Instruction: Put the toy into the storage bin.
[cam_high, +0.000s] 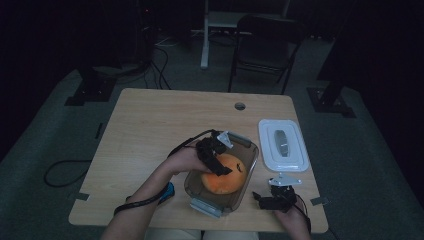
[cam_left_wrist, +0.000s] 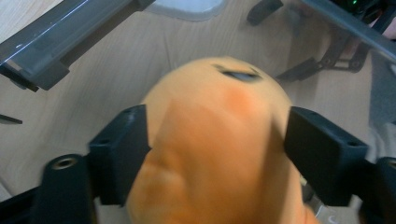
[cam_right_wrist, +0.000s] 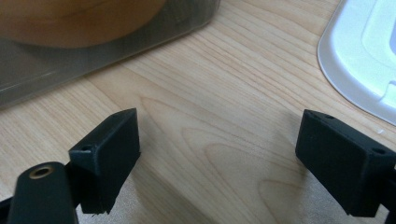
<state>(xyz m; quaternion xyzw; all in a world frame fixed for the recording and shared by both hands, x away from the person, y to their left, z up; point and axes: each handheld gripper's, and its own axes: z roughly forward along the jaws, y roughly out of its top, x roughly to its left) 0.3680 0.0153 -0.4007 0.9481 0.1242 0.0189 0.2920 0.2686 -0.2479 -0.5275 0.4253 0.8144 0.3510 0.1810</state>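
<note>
the soft round orange plush toy (cam_left_wrist: 215, 149) sits in the clear plastic box (cam_high: 248, 161), right between your left gripper (cam_high: 218, 161) jaws, which stand apart beside it. your right gripper (cam_right_wrist: 219, 154) jaws gape empty over the worktop (cam_right_wrist: 224, 93).

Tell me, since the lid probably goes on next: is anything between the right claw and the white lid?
Nothing visible. The right claw sits open on bare table, and the white lid lies flat just beyond it, beside the clear container holding the orange plush toy.
</note>
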